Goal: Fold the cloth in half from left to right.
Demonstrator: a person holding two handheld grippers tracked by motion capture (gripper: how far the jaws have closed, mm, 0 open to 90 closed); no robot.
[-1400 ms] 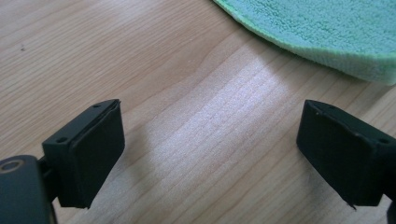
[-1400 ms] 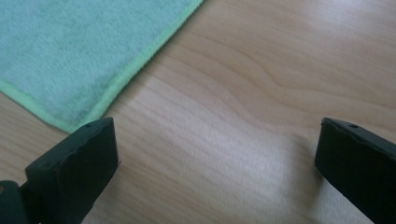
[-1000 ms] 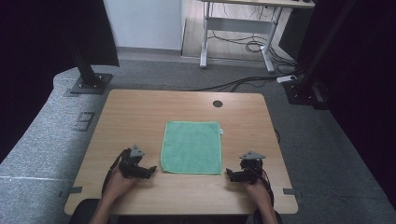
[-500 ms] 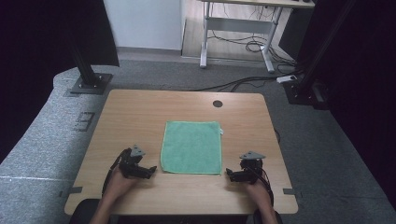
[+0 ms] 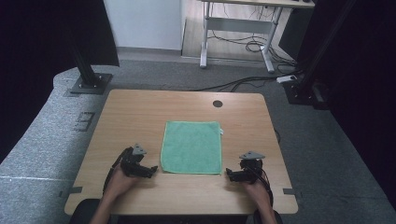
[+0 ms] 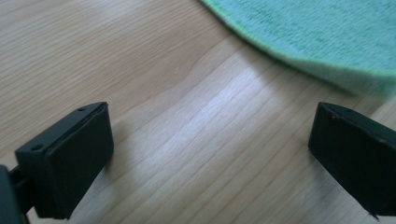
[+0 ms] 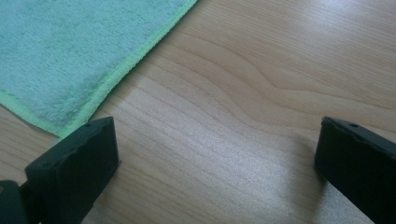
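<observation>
Nothing has moved since a second ago: both tools sit where they were. Left hand-held gripper rests on the worktop just beside the near left corner of the green microfibre cloth, jaws wide apart, empty. Right hand-held gripper likewise, just off the near right corner, jaws spread, empty. Cloth lies flat, unfolded, mid-worktop, its white tag at 2 o'clock. In the left gripper view the cloth edge lies at 1 o'clock; in the right gripper view the cloth hem runs at 10 o'clock. Judgement: a fold is being set up. To grip well, slide one jaw under each near corner, pinch hem only, lift both together evenly.
</observation>
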